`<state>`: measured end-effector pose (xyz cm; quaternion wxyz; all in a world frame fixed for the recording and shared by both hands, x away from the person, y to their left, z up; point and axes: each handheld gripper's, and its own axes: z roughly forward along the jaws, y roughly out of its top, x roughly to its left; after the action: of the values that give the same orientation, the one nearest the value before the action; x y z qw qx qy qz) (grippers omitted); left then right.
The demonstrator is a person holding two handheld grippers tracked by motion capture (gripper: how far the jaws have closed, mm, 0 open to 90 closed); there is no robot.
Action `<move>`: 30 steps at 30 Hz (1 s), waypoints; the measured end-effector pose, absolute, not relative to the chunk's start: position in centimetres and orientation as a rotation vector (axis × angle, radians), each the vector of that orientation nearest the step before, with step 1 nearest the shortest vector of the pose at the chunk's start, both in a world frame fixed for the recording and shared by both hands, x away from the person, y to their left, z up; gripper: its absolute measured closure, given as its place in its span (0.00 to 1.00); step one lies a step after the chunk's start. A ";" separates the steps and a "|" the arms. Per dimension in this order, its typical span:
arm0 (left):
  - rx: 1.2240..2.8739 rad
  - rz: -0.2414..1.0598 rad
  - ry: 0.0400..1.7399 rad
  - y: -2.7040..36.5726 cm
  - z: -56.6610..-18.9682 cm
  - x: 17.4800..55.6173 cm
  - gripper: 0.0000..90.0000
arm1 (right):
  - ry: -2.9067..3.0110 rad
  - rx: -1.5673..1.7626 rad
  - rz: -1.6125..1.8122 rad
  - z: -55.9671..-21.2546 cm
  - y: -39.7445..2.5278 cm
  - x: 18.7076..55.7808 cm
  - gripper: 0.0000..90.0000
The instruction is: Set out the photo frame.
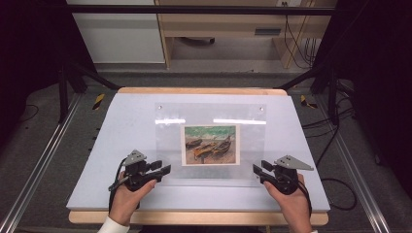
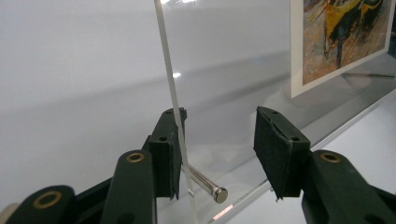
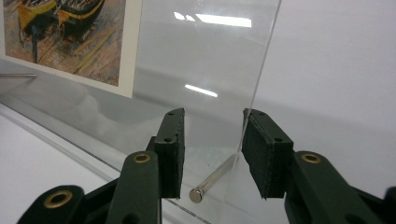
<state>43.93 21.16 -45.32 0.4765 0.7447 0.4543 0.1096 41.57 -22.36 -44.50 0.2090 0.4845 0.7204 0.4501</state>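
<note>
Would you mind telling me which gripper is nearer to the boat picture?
Left, slightly. The left gripper sits just off the boat picture's lower left corner; the right gripper stands a bit farther off its lower right.

A clear acrylic frame (image 1: 210,141) holding a boat print (image 1: 210,144) fills the centre of the white table (image 1: 121,126). Bare table lies open at the frame's left, right and lower edge. Near each lower corner a metal standoff pin (image 2: 208,184) sticks out, sitting between each gripper's parted jaws.
</note>
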 end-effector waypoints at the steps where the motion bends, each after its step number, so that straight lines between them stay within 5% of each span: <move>1: 1.820 0.268 1.110 21.2 -45.3 43.9 0.58 | 2.005 1.345 1.252 -44.5 -22.4 41.6 0.67; 30: 1.827 0.272 1.119 21.2 -45.5 43.4 0.59 | 2.024 1.347 1.238 -44.7 -22.5 41.0 0.71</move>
<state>43.41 21.15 -45.47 0.4716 0.7459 0.4570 0.1112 41.01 -22.54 -44.67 0.2051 0.4833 0.7260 0.4441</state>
